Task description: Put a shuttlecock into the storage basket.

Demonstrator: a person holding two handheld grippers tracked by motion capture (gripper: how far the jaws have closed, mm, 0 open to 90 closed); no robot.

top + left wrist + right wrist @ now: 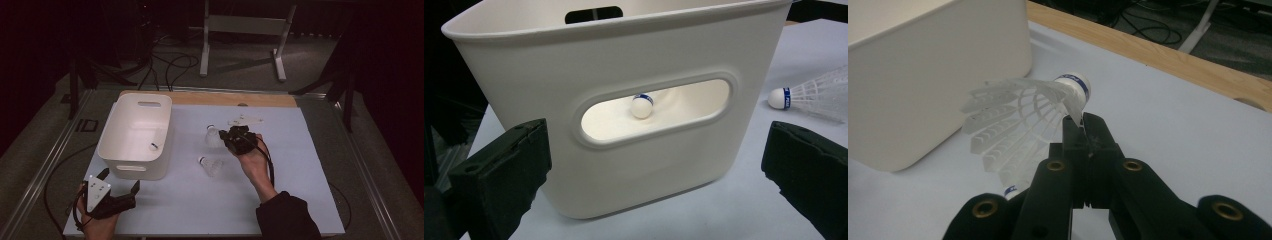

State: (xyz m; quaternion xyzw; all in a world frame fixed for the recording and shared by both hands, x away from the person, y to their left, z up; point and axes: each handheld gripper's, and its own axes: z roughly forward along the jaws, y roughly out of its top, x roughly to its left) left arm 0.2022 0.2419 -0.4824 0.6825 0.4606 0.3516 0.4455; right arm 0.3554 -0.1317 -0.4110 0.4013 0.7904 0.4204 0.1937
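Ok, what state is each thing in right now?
White bin: upright, one shuttlecock inside.
Held shuttlecock: pinched by its skirt.
Loose shuttlecock: lying on its side.
Left hand-held gripper: open, before the bin.
Right hand-held gripper: shut on the held shuttlecock.

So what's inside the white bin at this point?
One shuttlecock lies inside the white bin; its cork shows through the handle cutout and from above. Its skirt is hard to make out, and the bin's walls hide the floor corners.
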